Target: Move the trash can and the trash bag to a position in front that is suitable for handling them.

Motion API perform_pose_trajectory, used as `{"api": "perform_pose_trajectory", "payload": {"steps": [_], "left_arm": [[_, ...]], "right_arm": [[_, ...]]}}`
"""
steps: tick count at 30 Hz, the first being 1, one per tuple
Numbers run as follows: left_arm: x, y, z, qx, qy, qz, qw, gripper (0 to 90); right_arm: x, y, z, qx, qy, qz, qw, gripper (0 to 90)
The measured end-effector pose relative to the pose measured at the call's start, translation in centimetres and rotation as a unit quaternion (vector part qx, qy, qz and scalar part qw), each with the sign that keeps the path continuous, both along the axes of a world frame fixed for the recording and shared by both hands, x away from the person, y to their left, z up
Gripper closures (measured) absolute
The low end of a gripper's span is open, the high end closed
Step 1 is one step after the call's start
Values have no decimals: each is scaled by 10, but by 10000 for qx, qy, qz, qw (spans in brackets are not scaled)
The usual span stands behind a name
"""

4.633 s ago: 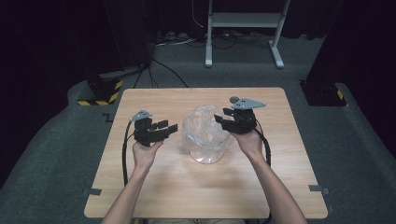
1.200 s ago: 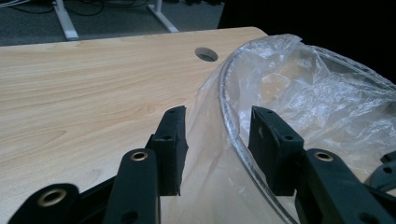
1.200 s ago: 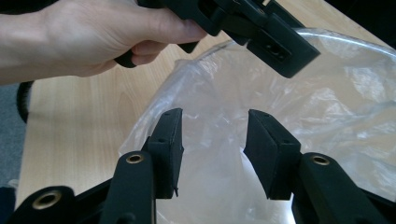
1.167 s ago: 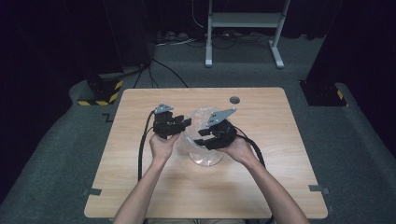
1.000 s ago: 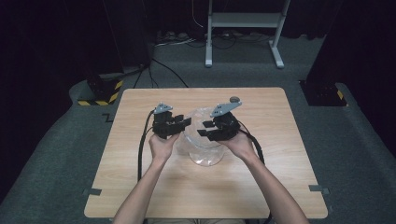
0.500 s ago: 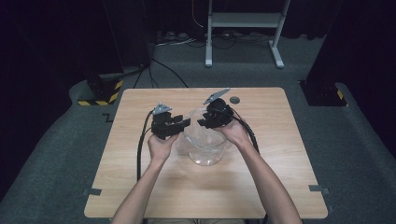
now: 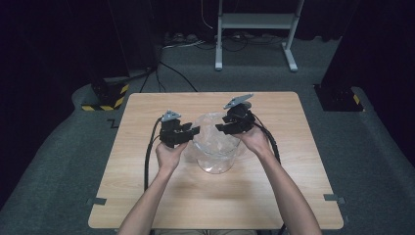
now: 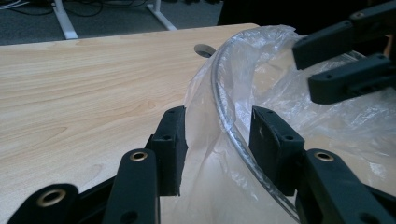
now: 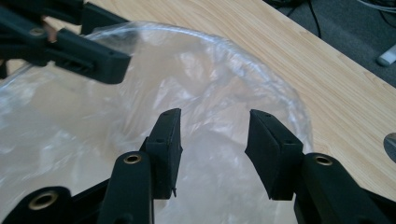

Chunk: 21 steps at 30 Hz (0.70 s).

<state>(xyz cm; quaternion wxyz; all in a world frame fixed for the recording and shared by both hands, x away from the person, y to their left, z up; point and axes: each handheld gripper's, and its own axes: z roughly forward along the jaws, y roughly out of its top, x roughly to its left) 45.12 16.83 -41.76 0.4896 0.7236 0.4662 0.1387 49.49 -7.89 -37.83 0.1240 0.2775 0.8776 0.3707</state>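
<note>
Lining a clear round container [image 7: 215,154] with a thin plastic bag [image 7: 213,134] is judged to be the step in hand, the film being spread over the rim. The wooden table [image 7: 147,196] carries the container near its middle, slightly toward the far edge. The left gripper [image 7: 188,133] is held at the container's left rim; in the left gripper view its jaws stand apart astride the rim [image 8: 224,116] and the draped film, with no pad seen pressing. The right gripper [image 7: 221,123] is held over the far right of the rim; its jaws have just been opening, and in the right gripper view they stand apart above the film inside the container, nothing clamped between them. A fresh pinch of loose film near the rim is judged to be called for next, followed by a pull outward and down. A round cable hole [image 8: 204,49] lies near the far edge, and black cables [image 7: 149,152] trail beside the forearms; nothing is seen blocking the way.
</note>
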Motion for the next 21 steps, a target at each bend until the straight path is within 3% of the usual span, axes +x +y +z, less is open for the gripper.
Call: {"api": "perform_pose_trajectory", "payload": {"steps": [5, 12, 19, 21], "left_arm": [[0, 0, 0, 12, -2, 2, 10000, 561], [0, 0, 0, 26, -11, 18, 10000, 557], [0, -1, 0, 66, -29, 28, 10000, 563], [0, -2, 0, 72, -17, 29, 10000, 565]], "right_arm": [[-9, -8, 1, -88, 0, 70, 9999, 542], [-19, -20, 3, -411, -55, 239, 9989, 555], [-29, -28, 5, -401, -108, 453, 9981, 548], [-30, -27, 5, -301, -155, 485, 9983, 546]]}}
